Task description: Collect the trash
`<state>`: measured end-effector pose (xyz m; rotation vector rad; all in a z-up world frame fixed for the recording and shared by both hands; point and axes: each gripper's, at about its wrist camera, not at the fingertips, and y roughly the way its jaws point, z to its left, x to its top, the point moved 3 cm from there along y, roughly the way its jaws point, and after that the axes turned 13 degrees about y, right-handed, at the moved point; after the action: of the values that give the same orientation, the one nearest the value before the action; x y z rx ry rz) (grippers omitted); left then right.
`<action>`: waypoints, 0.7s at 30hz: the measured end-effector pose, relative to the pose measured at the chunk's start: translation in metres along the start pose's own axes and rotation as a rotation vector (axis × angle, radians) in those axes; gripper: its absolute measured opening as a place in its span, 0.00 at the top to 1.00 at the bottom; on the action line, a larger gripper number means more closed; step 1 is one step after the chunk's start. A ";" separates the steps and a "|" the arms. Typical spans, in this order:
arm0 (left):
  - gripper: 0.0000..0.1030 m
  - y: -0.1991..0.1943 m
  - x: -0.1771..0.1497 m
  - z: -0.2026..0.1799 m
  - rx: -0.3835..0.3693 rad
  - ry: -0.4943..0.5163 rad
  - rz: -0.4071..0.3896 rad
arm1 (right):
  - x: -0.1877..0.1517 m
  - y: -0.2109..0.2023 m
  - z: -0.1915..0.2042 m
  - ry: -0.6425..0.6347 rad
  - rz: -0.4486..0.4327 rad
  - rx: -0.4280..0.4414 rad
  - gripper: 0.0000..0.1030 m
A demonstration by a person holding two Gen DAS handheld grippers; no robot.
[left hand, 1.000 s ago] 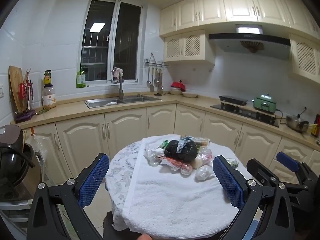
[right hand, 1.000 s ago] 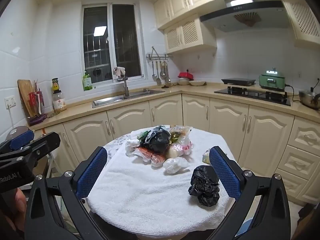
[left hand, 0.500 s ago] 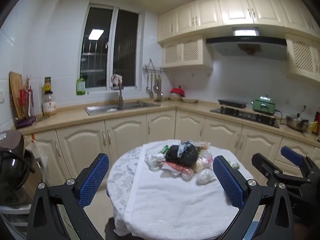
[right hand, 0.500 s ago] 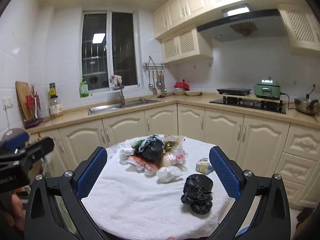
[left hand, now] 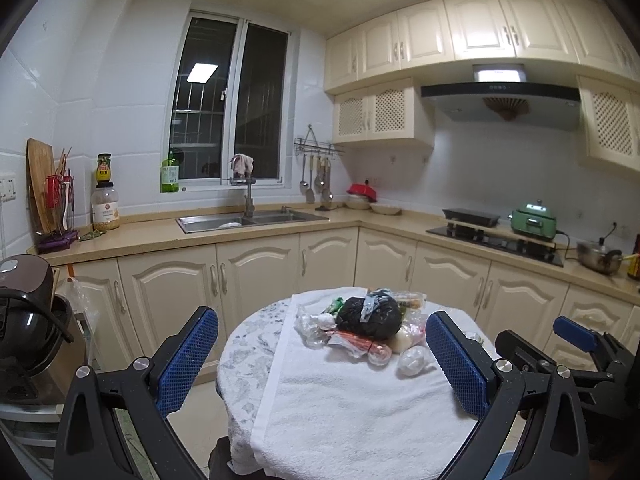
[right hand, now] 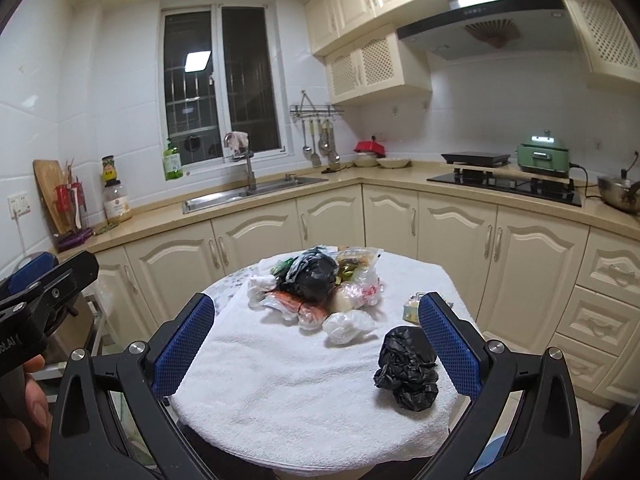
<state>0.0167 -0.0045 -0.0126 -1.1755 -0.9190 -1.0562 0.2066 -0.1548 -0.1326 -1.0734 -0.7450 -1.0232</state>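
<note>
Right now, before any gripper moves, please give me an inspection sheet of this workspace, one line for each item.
Surface: round table covered by a white towel.
Job's things: trash pile of plastic bags and wrappers at the far middle; crumpled black bag apart, near the right edge.
Clutter: small box behind the black bag.
Grippers: left hand-held gripper open, empty; right hand-held gripper open, empty; both short of the trash.
Cables: one from the green cooker on the counter.
Surroundings: sink, stove, cabinets.
</note>
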 end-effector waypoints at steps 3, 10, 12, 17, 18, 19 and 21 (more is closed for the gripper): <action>0.01 0.005 0.003 -0.005 -0.007 0.002 0.011 | -0.001 0.002 0.003 -0.010 0.007 0.003 0.00; 0.01 0.009 0.002 -0.006 -0.003 -0.004 0.012 | 0.000 0.002 0.002 -0.018 0.011 0.010 0.00; 0.01 0.010 0.001 -0.007 -0.008 -0.001 0.014 | 0.002 0.003 0.002 -0.019 0.013 0.012 0.00; 0.01 0.015 -0.005 -0.010 -0.013 0.009 0.023 | 0.003 0.005 -0.002 -0.035 0.025 0.010 0.00; 0.01 0.019 -0.006 -0.012 -0.016 0.012 0.033 | 0.003 0.007 -0.005 -0.038 0.032 0.005 0.00; 0.01 0.022 -0.008 -0.014 -0.020 0.014 0.041 | 0.002 0.009 -0.009 -0.037 0.038 0.000 0.00; 0.01 0.030 -0.011 -0.016 -0.033 0.017 0.055 | -0.002 0.014 -0.018 -0.030 0.057 -0.015 0.00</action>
<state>0.0431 -0.0169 -0.0331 -1.2112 -0.8542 -1.0386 0.2194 -0.1696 -0.1447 -1.1191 -0.7275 -0.9672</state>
